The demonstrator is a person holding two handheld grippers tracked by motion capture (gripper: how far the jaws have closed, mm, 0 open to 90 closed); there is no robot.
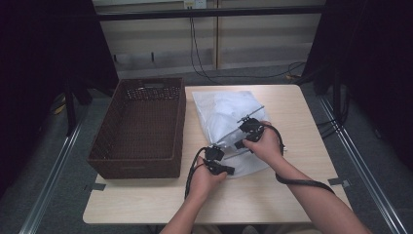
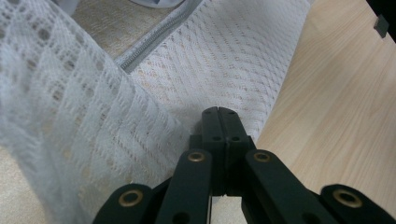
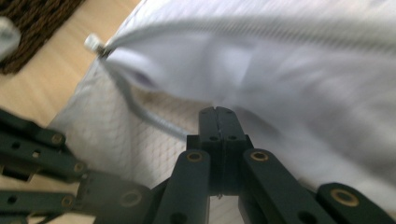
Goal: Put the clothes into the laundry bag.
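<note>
White mesh zip bag [image 1: 225, 114] lies flat mid-table just right of the wicker basket [image 1: 141, 124], looks light, limp and snag-prone, so pinch the zipper seam [image 2: 159, 37]; left gripper [image 1: 216, 155] and right gripper [image 1: 248, 127] jaws both pressed together, whether on mesh I cannot tell.

A lab-style recording station was indicated — a light wooden table [image 1: 302, 195] was flanked by black curtains [image 1: 44, 48] and metal floor rails [image 1: 53, 175], a dark crossbar [image 1: 209, 13] was mounted overhead, and cables [image 1: 199, 53] were hung down a bare panelled wall [image 1: 263, 39].
</note>
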